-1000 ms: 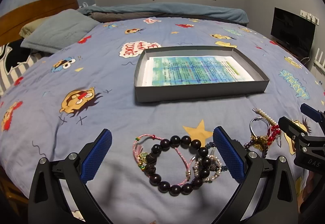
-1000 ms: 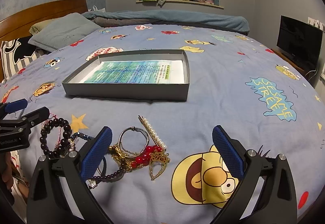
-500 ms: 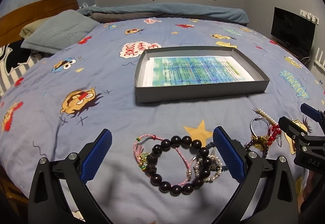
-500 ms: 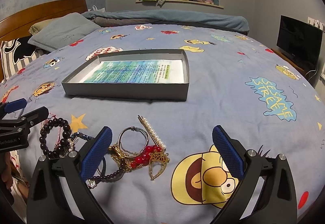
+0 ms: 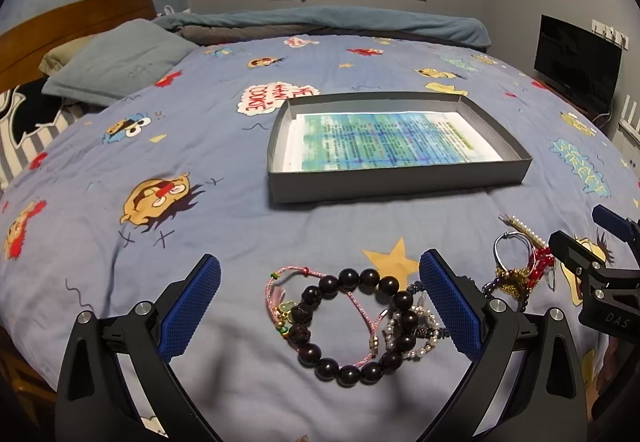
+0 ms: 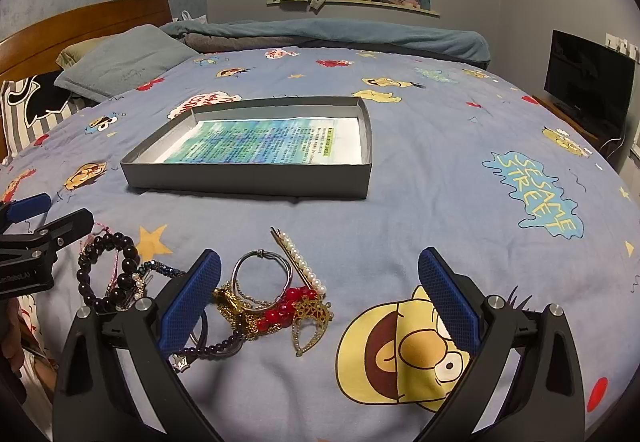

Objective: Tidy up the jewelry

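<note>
Barely anything has moved since a second ago: my left gripper (image 5: pixel 320 300) has crept a touch closer to the dark bead bracelet (image 5: pixel 354 326), and my right gripper (image 6: pixel 320 300) is where it was.

Both have their jaws spread wide and hold nothing. Taking the dark bead bracelet as the landmark: it lies flat on the cartoon bedsheet (image 5: pixel 200 145) between my left fingers, with a pink cord bracelet (image 5: pixel 280 282) tangled through it and a small pearl bracelet (image 5: pixel 420 322) touching its right side. Further right sits a pile with a silver bangle (image 6: pixel 262 274), red beads (image 6: pixel 286 306), a gold pendant (image 6: pixel 310 322) and a pearl hair clip (image 6: pixel 302 264), partly behind my right gripper's left finger. Beyond the bracelet sits the grey box (image 5: pixel 400 181), holding only a printed sheet (image 5: pixel 380 141). Pillows (image 5: pixel 116 61) are far off left, a TV (image 5: pixel 576 65) far right.
</note>
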Motion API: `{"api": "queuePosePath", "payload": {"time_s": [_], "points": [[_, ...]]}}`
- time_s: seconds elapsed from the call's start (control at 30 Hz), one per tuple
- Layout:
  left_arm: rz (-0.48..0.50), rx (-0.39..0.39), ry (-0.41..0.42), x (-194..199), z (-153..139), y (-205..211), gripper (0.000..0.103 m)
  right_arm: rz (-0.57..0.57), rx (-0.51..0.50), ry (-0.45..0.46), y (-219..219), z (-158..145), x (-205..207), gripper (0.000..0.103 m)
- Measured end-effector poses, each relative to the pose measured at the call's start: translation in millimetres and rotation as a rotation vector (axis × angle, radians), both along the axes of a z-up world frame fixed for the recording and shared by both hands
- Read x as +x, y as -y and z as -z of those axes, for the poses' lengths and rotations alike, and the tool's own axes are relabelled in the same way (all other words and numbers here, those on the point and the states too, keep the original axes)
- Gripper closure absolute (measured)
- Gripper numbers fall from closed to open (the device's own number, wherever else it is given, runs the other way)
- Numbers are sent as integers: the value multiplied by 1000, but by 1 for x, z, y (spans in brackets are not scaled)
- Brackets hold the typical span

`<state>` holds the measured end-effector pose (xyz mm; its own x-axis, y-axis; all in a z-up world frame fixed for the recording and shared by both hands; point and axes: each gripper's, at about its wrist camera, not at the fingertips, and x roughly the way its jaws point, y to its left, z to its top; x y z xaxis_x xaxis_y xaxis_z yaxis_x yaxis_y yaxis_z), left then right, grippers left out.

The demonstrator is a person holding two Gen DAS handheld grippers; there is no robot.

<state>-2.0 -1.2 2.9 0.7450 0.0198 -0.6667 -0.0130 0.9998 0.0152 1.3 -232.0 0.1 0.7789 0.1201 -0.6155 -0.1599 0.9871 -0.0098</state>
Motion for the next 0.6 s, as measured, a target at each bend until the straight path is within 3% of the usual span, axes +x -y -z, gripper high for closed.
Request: {"api": "queuePosePath", "payload": {"time_s": [0.6], "points": [[-2,1,-2,0,-1,0,4,3,-3,-3,0,0,1,5]]}}
